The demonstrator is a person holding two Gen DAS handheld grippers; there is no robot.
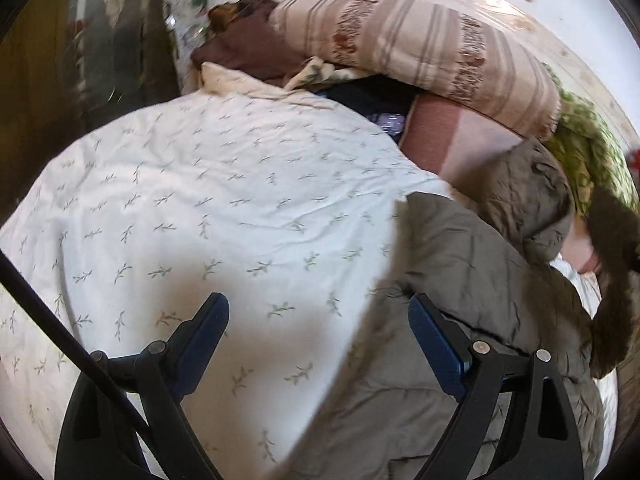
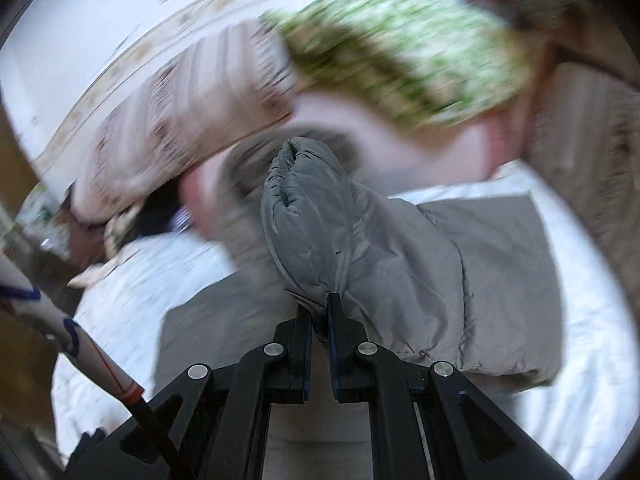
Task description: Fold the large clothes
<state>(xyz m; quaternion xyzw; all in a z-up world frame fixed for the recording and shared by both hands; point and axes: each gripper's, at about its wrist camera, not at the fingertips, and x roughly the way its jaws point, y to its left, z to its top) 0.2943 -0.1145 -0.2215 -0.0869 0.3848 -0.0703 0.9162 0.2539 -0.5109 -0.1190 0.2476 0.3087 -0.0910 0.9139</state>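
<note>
A grey-brown padded jacket (image 1: 472,280) lies on a white bedspread with a leaf print (image 1: 208,200), at the right of the left wrist view. My left gripper (image 1: 318,316) is open and empty, hovering over the bedspread by the jacket's left edge. In the right wrist view my right gripper (image 2: 319,308) is shut on a bunched fold of the jacket (image 2: 308,216), likely a sleeve, and holds it up above the jacket's body (image 2: 480,280). That view is blurred by motion.
A striped pink pillow (image 1: 420,52) and a green floral pillow (image 2: 400,52) lie at the head of the bed. Brown and dark clothes (image 1: 248,48) are piled beside them. A pink blanket (image 1: 452,140) lies under the pillows. A wooden wardrobe (image 1: 36,92) stands left.
</note>
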